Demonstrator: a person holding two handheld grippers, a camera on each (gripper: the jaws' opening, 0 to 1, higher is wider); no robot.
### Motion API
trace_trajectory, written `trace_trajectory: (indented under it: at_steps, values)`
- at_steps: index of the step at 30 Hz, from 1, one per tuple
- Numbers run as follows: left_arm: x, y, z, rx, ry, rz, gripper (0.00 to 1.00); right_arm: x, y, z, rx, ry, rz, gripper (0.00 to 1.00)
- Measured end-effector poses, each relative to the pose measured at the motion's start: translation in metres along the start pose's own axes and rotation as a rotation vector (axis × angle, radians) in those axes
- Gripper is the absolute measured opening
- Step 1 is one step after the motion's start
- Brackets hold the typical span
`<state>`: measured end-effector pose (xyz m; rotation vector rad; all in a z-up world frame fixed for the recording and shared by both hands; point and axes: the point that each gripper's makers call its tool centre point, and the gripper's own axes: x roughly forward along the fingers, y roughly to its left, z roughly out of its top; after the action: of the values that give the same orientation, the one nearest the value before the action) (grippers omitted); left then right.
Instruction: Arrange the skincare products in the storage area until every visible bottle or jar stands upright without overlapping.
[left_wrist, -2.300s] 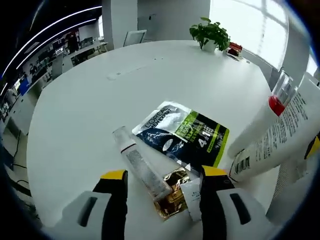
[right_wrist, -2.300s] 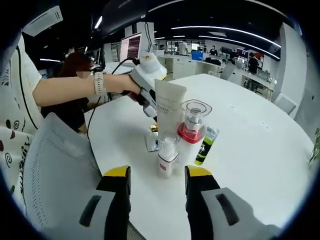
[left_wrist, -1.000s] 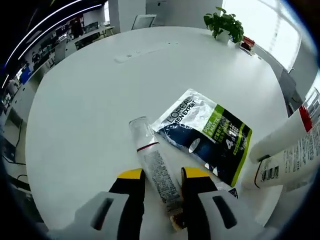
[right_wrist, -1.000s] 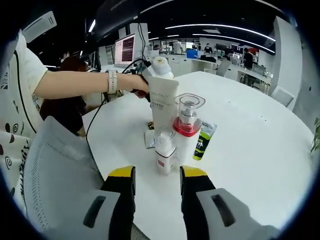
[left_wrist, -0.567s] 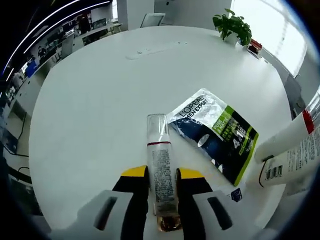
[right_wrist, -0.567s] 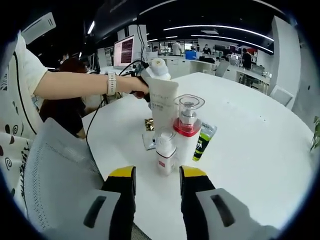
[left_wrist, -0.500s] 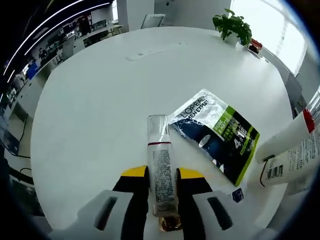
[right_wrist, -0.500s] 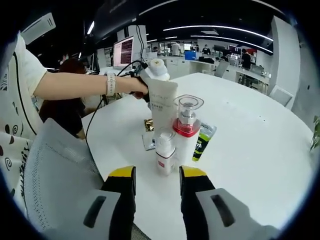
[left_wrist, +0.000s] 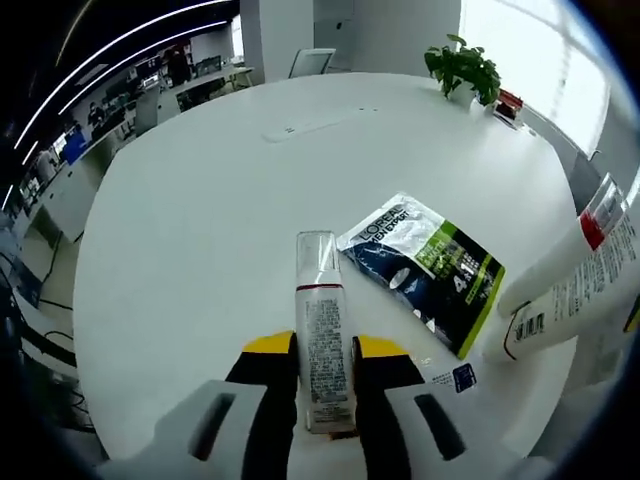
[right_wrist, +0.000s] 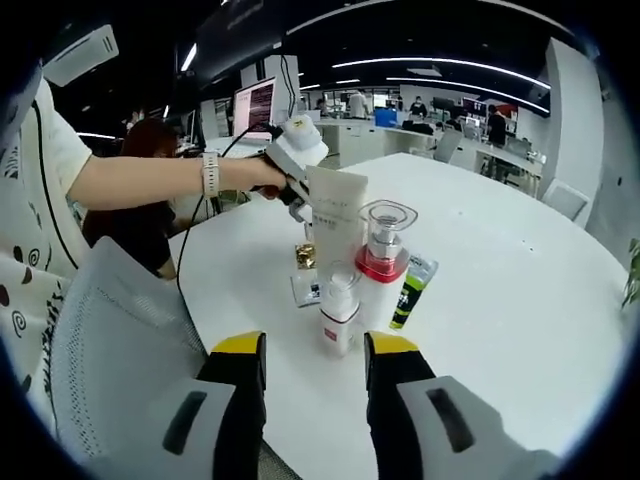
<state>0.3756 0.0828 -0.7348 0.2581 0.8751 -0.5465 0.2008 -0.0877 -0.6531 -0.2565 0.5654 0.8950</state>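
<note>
Skincare bottle, a slim clear-capped spray bottle (left_wrist: 320, 330), sits pinched between the yellow-tipped jaws of the left gripper (left_wrist: 322, 352), which are closed tight against its sides; the bottle points away along the jaws over the white tabletop (left_wrist: 200, 200). Just right of its cap lies a flat sachet (left_wrist: 425, 268) printed in silver, dark blue and green, and nearer the jaws a small white sample packet (left_wrist: 450, 375) lies flat on the tabletop. At the right edge of the left gripper view a large white bottle (left_wrist: 570, 290) with a red collar shows, leaning in this tilted view. A potted plant (left_wrist: 462, 68) stands at the far side of the tabletop

In the right gripper view the right gripper (right_wrist: 314, 350) hangs with its jaws parted and nothing between them. Beyond it a cluster stands upright and close together: a small white pump bottle (right_wrist: 340, 308) in front, the red-collared bottle (right_wrist: 383, 270) with its clear cap just behind it to the right, and a tall white tube (right_wrist: 336, 225) at the back. A green and black tube (right_wrist: 412, 290) lies flat beside the red-collared bottle, and a small gold packet (right_wrist: 304, 256) lies to the left of the cluster. Behind the tube a person's hand (right_wrist: 255, 175) grips the left gripper above the tabletop
</note>
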Motion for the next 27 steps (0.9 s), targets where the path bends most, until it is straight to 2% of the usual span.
trace_trajectory:
  at_steps: [8, 16, 18, 21, 24, 27]
  values:
    - [-0.016, -0.002, 0.001, 0.021, -0.042, -0.001, 0.16, -0.001, 0.001, 0.003, 0.003, -0.01, -0.002, 0.42]
    - [-0.037, -0.01, -0.004, 0.017, -0.095, -0.014, 0.16, -0.007, 0.005, 0.009, 0.003, -0.035, -0.011, 0.39]
    - [-0.049, -0.017, -0.013, 0.022, -0.102, -0.013, 0.16, -0.008, 0.007, 0.009, 0.0, -0.034, -0.011, 0.38]
    - [-0.051, -0.018, -0.015, 0.021, -0.121, -0.028, 0.16, -0.008, 0.007, 0.01, 0.004, -0.042, -0.012, 0.37]
    - [-0.061, -0.023, -0.026, 0.008, -0.123, -0.028, 0.16, -0.009, 0.008, 0.011, 0.01, -0.048, -0.011, 0.36]
    - [-0.066, -0.025, -0.029, 0.015, -0.129, -0.027, 0.16, -0.008, 0.009, 0.011, 0.014, -0.049, -0.011, 0.36]
